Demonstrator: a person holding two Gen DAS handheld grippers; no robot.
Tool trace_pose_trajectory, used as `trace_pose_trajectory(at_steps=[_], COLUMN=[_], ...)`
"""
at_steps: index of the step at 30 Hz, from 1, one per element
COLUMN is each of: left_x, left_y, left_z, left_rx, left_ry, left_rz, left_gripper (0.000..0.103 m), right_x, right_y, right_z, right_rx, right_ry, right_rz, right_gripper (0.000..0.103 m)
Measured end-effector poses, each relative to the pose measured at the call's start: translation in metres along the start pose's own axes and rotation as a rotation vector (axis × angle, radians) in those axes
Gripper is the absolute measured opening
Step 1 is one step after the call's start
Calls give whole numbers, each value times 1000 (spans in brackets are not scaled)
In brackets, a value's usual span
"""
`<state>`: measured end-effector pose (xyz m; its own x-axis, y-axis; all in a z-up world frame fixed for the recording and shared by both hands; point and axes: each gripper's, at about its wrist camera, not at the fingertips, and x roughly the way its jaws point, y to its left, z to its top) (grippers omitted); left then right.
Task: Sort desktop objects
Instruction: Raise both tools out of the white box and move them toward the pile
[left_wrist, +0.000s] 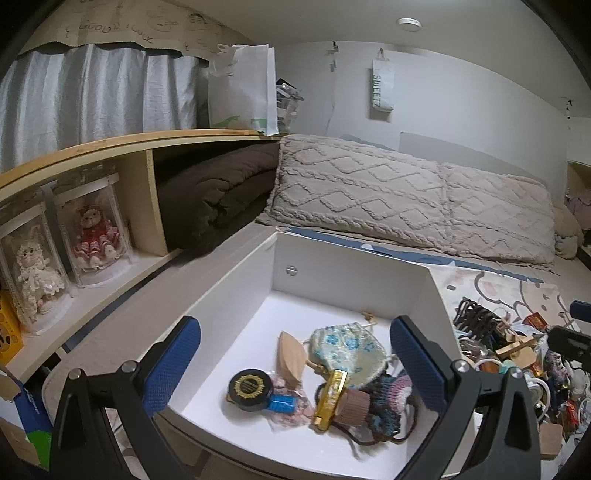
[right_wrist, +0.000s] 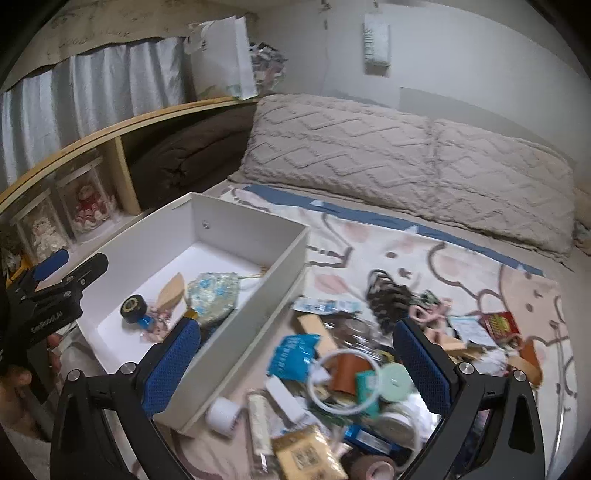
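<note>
A white box (left_wrist: 347, 262) (right_wrist: 243, 325) sits on the bed. In it lie a black round tin (left_wrist: 250, 384) (right_wrist: 133, 303), a wooden piece (left_wrist: 291, 356), a floral pouch (left_wrist: 345, 349) (right_wrist: 216, 290), a gold tube (left_wrist: 330, 400) and a knitted pouch (left_wrist: 388, 406). My left gripper (left_wrist: 295, 363) is open and empty, hovering above the box; it also shows in the right wrist view (right_wrist: 55, 273). My right gripper (right_wrist: 295, 362) is open and empty above a pile of small objects (right_wrist: 343, 380), including a blue packet (right_wrist: 293, 352) and a white ring (right_wrist: 345, 380).
A patterned blanket (right_wrist: 388, 243) covers the bed, with a long beige pillow (left_wrist: 406, 195) (right_wrist: 406, 158) at the back. A wooden shelf (left_wrist: 110, 146) on the left holds doll cases (left_wrist: 92, 229) and a brown blanket (left_wrist: 218, 192). A white bag (left_wrist: 243, 88) stands on top.
</note>
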<state>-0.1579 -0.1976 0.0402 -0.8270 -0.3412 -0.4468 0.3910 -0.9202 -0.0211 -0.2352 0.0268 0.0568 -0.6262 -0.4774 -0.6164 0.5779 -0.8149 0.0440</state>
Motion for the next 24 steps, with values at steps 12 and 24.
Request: trace_pose_trajectory(at_steps=[12, 24], left_x=[-9, -20], left_y=[-58, -115], left_z=[-7, -17], left_rx=[102, 190], left_ry=[-13, -28], left_rz=[-84, -170], left_gripper=[103, 103], right_x=[-42, -77], right_y=[-50, -89], right_z=[-32, -63], right_rx=[31, 56], right_ry=[-35, -107], right_rz=[-140, -276], right_gripper=[103, 103])
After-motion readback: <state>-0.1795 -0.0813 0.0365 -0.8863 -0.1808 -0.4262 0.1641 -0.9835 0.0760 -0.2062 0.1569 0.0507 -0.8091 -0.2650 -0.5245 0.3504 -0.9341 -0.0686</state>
